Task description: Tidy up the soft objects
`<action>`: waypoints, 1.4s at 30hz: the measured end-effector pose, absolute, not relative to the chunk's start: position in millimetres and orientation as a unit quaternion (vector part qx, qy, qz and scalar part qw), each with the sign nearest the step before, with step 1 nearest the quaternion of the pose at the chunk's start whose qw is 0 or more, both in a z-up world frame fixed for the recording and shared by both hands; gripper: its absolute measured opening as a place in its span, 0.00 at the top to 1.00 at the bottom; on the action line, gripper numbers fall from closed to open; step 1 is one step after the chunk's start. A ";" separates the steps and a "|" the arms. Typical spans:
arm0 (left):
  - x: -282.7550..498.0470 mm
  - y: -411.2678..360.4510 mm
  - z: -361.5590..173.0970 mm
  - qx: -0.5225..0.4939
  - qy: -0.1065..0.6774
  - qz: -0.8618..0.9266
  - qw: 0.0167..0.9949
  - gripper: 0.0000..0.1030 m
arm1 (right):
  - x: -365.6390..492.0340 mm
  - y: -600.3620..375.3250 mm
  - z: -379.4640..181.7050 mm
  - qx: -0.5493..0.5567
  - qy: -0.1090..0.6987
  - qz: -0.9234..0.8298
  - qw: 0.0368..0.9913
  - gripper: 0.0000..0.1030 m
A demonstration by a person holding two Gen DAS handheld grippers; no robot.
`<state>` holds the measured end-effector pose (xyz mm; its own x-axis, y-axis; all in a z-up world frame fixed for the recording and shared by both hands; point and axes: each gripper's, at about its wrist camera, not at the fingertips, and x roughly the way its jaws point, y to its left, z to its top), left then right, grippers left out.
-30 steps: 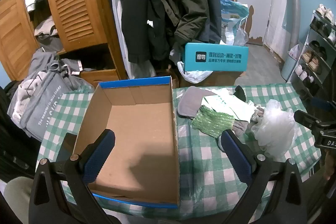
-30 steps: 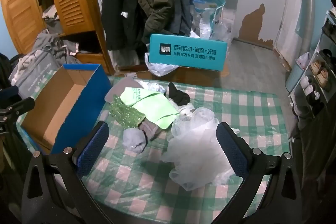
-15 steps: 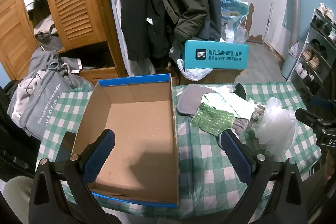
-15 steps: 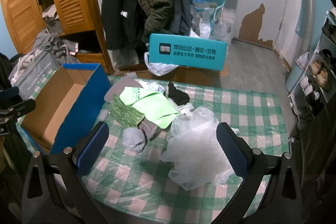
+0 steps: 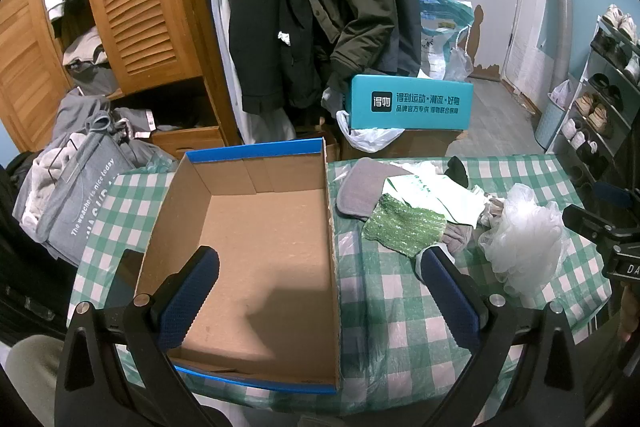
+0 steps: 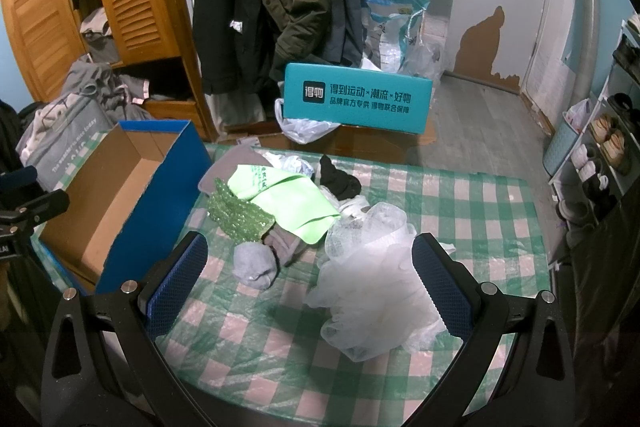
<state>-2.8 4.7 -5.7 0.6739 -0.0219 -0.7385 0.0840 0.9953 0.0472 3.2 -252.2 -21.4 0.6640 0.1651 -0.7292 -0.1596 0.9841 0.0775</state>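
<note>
Left tool [image 5: 318,267] held low over the near edge of the table [image 5: 400,307], tilted down and forward, blue pads spread wide and holding nothing. Left pad [image 5: 188,301] hanging above the floor of the cardboard box [image 5: 256,247], right pad [image 5: 450,297] outside the box wall over the checked cloth. Box open-topped and empty, blue outside, long axis running away from the near edge toward the wardrobe.

Right of the box, a pile of soft things: grey cloth [image 5: 358,189] nearest the box wall, green sparkly cloth [image 5: 404,227] overlapping its near side, pale green bag [image 6: 288,203] across the middle with its long side slanting toward the near right, black sock [image 6: 340,181] at the far edge, grey socks [image 6: 256,263] at the near edge.

Right tool [image 6: 310,277] likewise low and pitched forward, pads wide apart and empty. White mesh pouf [image 6: 372,287] lying just inside the right pad [image 6: 440,287], touching the pile's right side.
</note>
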 end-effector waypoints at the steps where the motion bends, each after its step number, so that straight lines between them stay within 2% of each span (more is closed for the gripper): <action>1: -3.4 5.1 -6.4 0.039 0.403 -0.029 0.914 0.01 | 3.2 -252.2 -21.4 0.003 0.400 0.089 0.912 0.02; 28: -2.8 4.6 -7.4 0.038 0.405 -0.028 0.913 0.01 | 4.4 -255.0 -21.7 0.003 0.402 0.088 0.911 0.02; 42: -20.0 -1.7 -27.3 0.042 0.411 -0.032 0.910 0.01 | 6.0 -255.6 -23.4 0.003 0.402 0.086 0.911 0.02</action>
<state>-20.0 -1.7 -27.3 0.6606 -0.0234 -0.7503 0.0921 0.9945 0.0500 6.0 -255.6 -23.4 0.6616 0.1601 -0.7326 -0.1549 0.9851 0.0754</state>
